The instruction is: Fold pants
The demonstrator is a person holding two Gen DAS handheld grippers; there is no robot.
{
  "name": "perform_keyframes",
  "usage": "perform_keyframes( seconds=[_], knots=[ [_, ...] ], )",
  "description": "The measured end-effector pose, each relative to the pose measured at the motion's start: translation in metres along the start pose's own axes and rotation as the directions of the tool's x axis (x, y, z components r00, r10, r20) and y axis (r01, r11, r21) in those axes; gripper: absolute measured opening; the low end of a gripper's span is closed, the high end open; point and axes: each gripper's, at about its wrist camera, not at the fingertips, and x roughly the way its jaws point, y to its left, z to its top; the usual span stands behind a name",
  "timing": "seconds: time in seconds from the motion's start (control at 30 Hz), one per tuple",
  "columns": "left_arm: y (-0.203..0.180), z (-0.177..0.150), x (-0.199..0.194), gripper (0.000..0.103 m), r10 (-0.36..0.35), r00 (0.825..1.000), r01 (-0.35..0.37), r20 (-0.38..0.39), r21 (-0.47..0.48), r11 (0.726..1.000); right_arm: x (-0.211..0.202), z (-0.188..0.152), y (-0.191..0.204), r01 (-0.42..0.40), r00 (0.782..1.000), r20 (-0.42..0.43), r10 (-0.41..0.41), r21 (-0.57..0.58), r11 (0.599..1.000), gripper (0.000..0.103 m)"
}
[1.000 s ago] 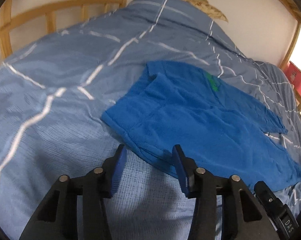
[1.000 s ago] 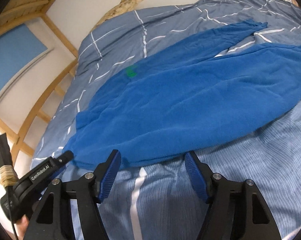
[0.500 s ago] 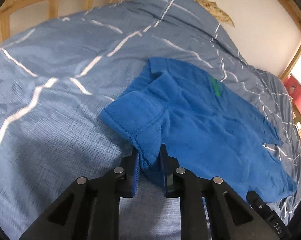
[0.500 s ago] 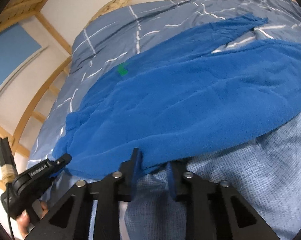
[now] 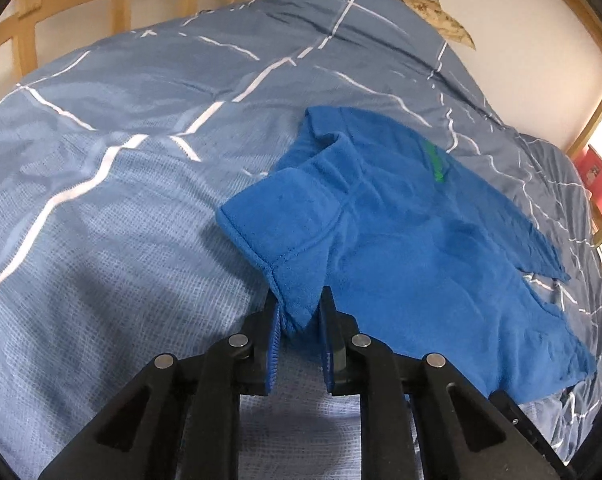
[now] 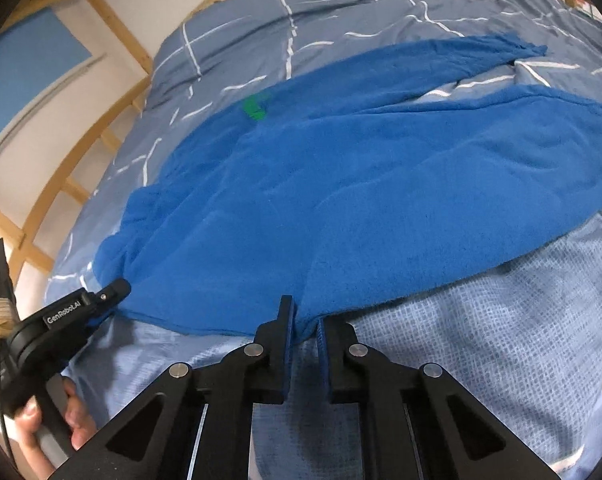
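left gripper (image 5: 299,312), right gripper (image 6: 304,326), both pinching pants (image 5: 401,232) edge

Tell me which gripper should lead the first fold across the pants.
Probably the left gripper: it pinches the waistband corner of the blue pants, already lifted clear. The right gripper only grips the near side edge.

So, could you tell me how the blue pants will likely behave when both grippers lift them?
The blue pants look like soft fleece, so they will probably sag. Pinched only at the near edge by the left gripper and right gripper, the legs will likely trail behind.
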Motion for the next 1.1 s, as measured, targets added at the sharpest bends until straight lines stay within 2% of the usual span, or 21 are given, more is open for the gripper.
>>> perform_keyframes(
  seconds=[0.07,0.1,0.13,0.17,0.33,0.43,0.5,0.63,0.7,0.77,0.87,0.97,1.1],
  knots=[
    [-0.004,-0.001,-0.002,0.027,0.029,1.000,-0.029,0.005,0.017,0.999,0.000,0.000,0.000,0.005,1.000,-0.008,-0.005,-0.006,1.000,0.017],
    [-0.005,-0.002,-0.006,0.036,0.047,0.999,-0.047,0.012,0.025,0.999,-0.001,0.001,-0.001,0.009,1.000,-0.012,-0.009,-0.005,1.000,0.025],
    [-0.007,-0.003,-0.011,0.042,0.071,0.997,-0.072,0.025,0.042,0.996,-0.003,0.001,-0.001,0.009,1.000,-0.019,-0.009,-0.006,1.000,0.029],
    [-0.009,-0.005,-0.017,0.053,0.085,0.996,-0.087,0.038,0.055,0.995,-0.005,0.001,-0.001,0.006,1.000,-0.018,-0.006,-0.010,1.000,0.032],
    [-0.027,-0.024,-0.050,0.055,0.084,0.993,-0.097,0.087,0.160,0.982,-0.032,-0.002,0.001,0.011,0.999,0.039,-0.008,-0.072,0.997,0.037],
    [-0.053,-0.040,-0.076,0.056,0.011,0.992,-0.042,0.123,0.252,0.967,-0.059,-0.001,-0.001,0.008,0.994,0.113,0.006,-0.119,0.993,0.043],
    [-0.075,-0.050,-0.090,0.058,-0.030,0.987,-0.022,0.158,0.315,0.949,-0.078,0.003,-0.009,0.007,0.986,0.166,0.017,-0.142,0.990,0.054],
    [-0.127,-0.069,-0.112,0.066,-0.105,0.966,-0.004,0.235,0.421,0.907,-0.109,0.018,-0.037,0.019,0.974,0.227,0.015,-0.148,0.989,0.054],
    [-0.150,-0.072,-0.113,0.068,-0.132,0.964,0.017,0.233,0.438,0.899,-0.123,0.024,-0.058,0.041,0.966,0.259,-0.007,-0.126,0.991,0.054],
    [-0.173,-0.074,-0.109,0.068,-0.183,0.959,0.070,0.216,0.445,0.893,-0.136,0.031,-0.083,0.081,0.954,0.296,-0.048,-0.101,0.992,0.054],
    [-0.207,-0.079,-0.099,0.068,-0.215,0.958,0.110,0.192,0.446,0.888,-0.149,0.043,-0.118,0.134,0.941,0.324,-0.103,-0.075,0.988,0.054],
    [-0.236,-0.086,-0.088,0.068,-0.236,0.957,0.141,0.170,0.436,0.889,-0.156,0.055,-0.152,0.167,0.933,0.330,-0.143,-0.046,0.985,0.054],
    [-0.267,-0.097,-0.065,0.070,-0.208,0.963,0.119,0.170,0.422,0.899,-0.160,0.068,-0.194,0.230,0.914,0.342,-0.220,0.013,0.973,0.054]
  ],
)
